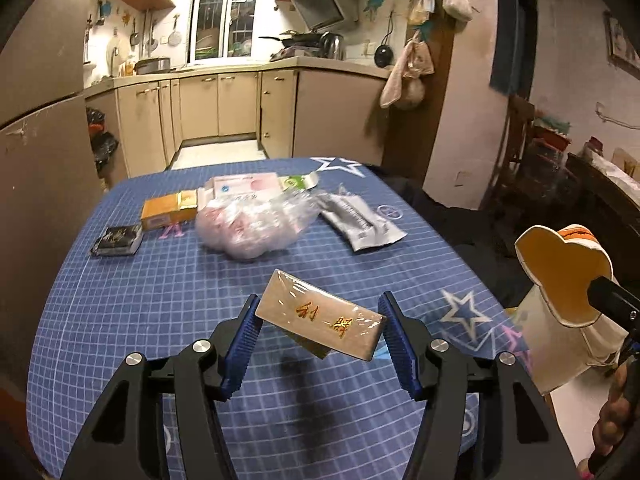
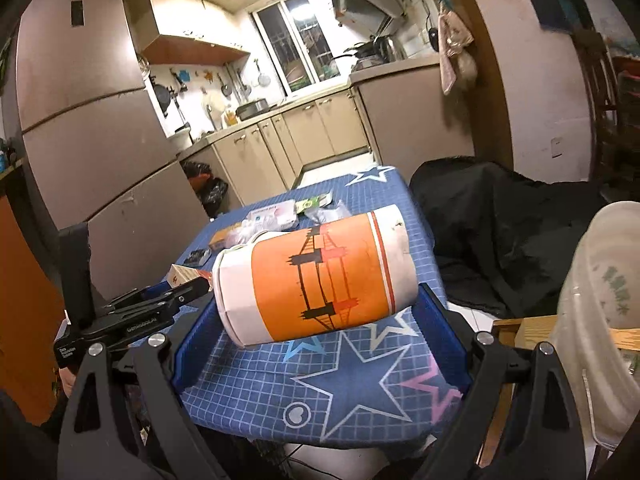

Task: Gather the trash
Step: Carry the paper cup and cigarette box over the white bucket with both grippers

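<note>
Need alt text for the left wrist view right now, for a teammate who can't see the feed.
The left claw grips a flat tan box with gold lettering above a blue star-print tablecloth. Further back lie a crumpled clear plastic bag, an orange carton and a grey pouch; a paper cup enters at right.

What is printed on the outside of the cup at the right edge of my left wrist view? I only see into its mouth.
Observer: The paper cup has a wide orange band with a black and red bridge drawing, white at both ends.
Operator: And how does it sit in the right gripper?
Observer: It lies on its side between the pads of the right gripper, with its mouth toward the left of the right wrist picture, lifted clear of the table.
</note>
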{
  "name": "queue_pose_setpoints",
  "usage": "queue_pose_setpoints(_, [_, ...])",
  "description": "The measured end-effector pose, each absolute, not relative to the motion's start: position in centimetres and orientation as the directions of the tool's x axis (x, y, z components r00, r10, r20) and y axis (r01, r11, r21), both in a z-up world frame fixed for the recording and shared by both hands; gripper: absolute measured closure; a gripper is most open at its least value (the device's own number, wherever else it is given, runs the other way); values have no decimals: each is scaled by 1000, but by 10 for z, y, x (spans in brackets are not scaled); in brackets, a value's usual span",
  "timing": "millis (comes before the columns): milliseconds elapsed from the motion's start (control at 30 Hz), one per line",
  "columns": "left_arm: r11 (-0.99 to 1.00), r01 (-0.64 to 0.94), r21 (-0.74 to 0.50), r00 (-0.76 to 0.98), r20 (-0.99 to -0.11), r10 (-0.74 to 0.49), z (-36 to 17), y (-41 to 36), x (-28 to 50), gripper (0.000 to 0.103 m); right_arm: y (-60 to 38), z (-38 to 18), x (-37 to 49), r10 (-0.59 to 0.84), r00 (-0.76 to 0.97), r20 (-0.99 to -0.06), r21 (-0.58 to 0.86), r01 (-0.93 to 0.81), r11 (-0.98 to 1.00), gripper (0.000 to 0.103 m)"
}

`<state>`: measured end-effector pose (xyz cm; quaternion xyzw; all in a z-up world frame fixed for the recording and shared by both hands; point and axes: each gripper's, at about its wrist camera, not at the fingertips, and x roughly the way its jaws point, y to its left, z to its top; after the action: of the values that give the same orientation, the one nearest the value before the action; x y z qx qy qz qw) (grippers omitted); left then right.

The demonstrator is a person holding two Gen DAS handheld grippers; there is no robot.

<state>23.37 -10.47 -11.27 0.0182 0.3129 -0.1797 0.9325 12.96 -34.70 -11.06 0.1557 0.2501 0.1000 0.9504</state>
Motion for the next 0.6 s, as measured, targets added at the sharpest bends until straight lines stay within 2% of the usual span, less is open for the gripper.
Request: queue_pose_setpoints(600, [890,449,-74,747,-515,-420,-77,-144,217,43,-375,-96,99,210,895,-394,349,-65,935,15])
